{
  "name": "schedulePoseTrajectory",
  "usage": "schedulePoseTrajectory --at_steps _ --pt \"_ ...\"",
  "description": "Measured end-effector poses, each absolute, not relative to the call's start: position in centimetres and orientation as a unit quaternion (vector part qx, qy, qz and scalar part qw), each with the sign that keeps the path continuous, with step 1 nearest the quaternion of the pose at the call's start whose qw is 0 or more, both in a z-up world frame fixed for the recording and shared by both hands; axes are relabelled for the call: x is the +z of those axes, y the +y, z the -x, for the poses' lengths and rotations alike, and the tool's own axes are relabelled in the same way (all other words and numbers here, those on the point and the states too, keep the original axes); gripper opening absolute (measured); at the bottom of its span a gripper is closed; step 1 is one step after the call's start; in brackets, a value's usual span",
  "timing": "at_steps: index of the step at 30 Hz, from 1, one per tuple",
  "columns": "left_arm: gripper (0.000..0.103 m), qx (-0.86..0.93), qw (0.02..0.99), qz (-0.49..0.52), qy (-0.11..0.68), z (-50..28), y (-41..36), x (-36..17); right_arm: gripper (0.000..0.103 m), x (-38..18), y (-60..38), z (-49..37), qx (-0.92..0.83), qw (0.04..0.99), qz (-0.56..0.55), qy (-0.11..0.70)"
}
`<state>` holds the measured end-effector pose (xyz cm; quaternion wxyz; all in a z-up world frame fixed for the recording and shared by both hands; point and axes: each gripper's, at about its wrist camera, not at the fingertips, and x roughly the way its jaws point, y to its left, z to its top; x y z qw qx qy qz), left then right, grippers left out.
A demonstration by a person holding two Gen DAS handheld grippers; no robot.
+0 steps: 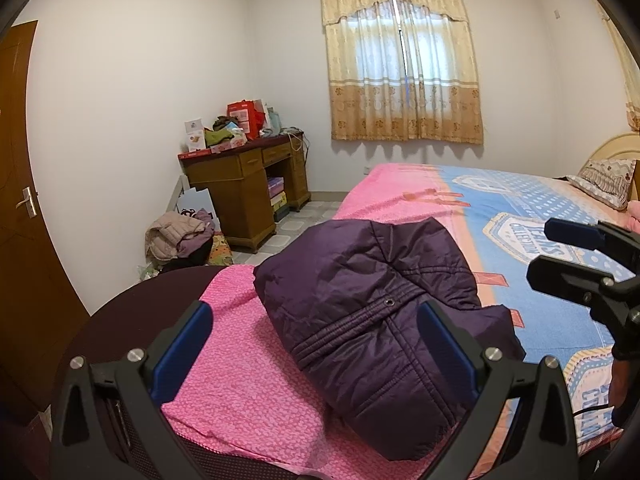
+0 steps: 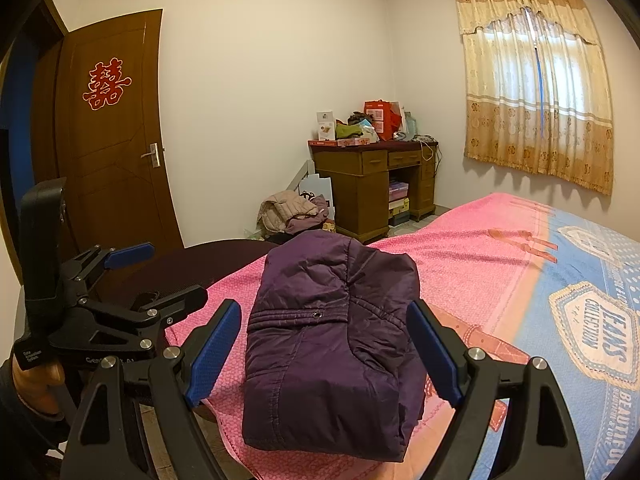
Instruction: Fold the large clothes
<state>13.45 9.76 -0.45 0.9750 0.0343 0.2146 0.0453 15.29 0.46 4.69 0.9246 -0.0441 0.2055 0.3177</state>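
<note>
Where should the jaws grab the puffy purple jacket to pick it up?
Probably the near folded edge of the purple jacket, coming in low from the front, over the pink bedspread. The jacket lies in a thick folded bundle, so pinching all layers at that edge should keep it folded. Both grippers hover open in front of it.

Mounted on the left gripper (image 1: 312, 344) and the right gripper (image 2: 324, 352), one fisheye each. Aimed slightly downward along the blue fingers, close over the folded purple jacket (image 1: 384, 296) on the bed (image 1: 400, 192). Left view set further left, catching the right gripper at its edge. Shared: jacket, bed, desk (image 2: 372, 184), curtained window (image 1: 404, 76).
</note>
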Motion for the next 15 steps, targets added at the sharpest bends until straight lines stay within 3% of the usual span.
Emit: schedulePoseTrajectory --at_steps 15 --pt "0.103 0.031 0.974 -0.024 0.224 -13.60 10.08 -0.26 0.085 4.66 -0.05 -15.03 0.321 0.925 0.040 0.200"
